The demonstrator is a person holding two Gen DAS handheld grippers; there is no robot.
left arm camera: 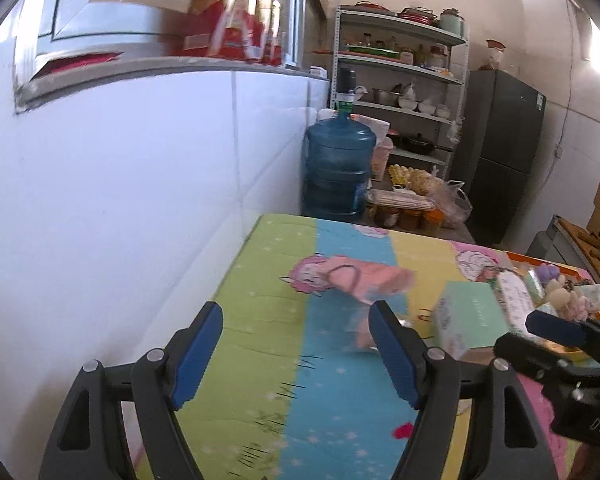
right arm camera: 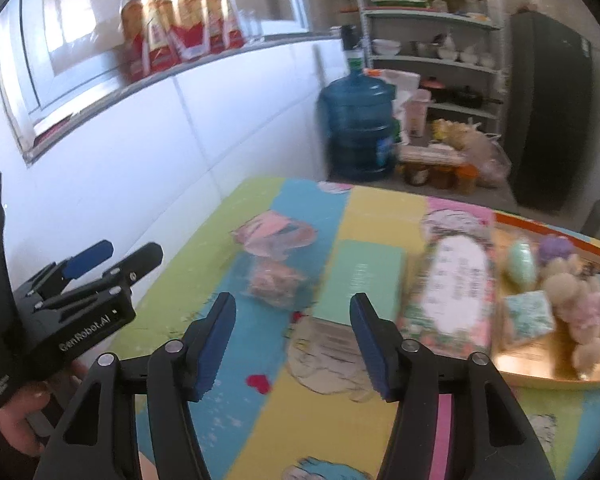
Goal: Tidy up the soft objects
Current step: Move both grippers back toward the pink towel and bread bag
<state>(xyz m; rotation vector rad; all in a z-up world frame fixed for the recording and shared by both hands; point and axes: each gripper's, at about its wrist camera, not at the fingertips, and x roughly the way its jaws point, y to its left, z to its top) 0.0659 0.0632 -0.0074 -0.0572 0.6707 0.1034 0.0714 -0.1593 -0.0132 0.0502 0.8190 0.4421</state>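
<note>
I work over a table spread with a cartoon-print cloth [left arm camera: 339, 380] striped in green, blue, yellow and pink. It stands against a white tiled wall [left arm camera: 140, 200], under a window ledge lined with red-labelled bottles [right arm camera: 180, 24]. Past the far edge of the table are a blue water jug [left arm camera: 337, 168], a metal shelf rack [left arm camera: 403, 80] loaded with bowls and pots, and a dark refrigerator [left arm camera: 503, 152].

On the cloth lies a clear packet with pink contents [right arm camera: 276, 252], blurred in both views. Beside it towards the right is a mint-green box [right arm camera: 359, 280], then a flowered tissue pack [right arm camera: 455, 292], then an orange-rimmed tray [right arm camera: 539, 376] holding a beige plush toy [right arm camera: 571, 296], a small patterned box [right arm camera: 529, 316] and other soft items too blurred to name.

My left gripper [left arm camera: 296, 356] has its jaws spread wide and empty, with only cloth between the blue pads and the pink packet just beyond its right fingertip. My right gripper [right arm camera: 294, 344] also stands parted and empty, holding and touching nothing; the near end of the mint-green box shows between its tips.
</note>
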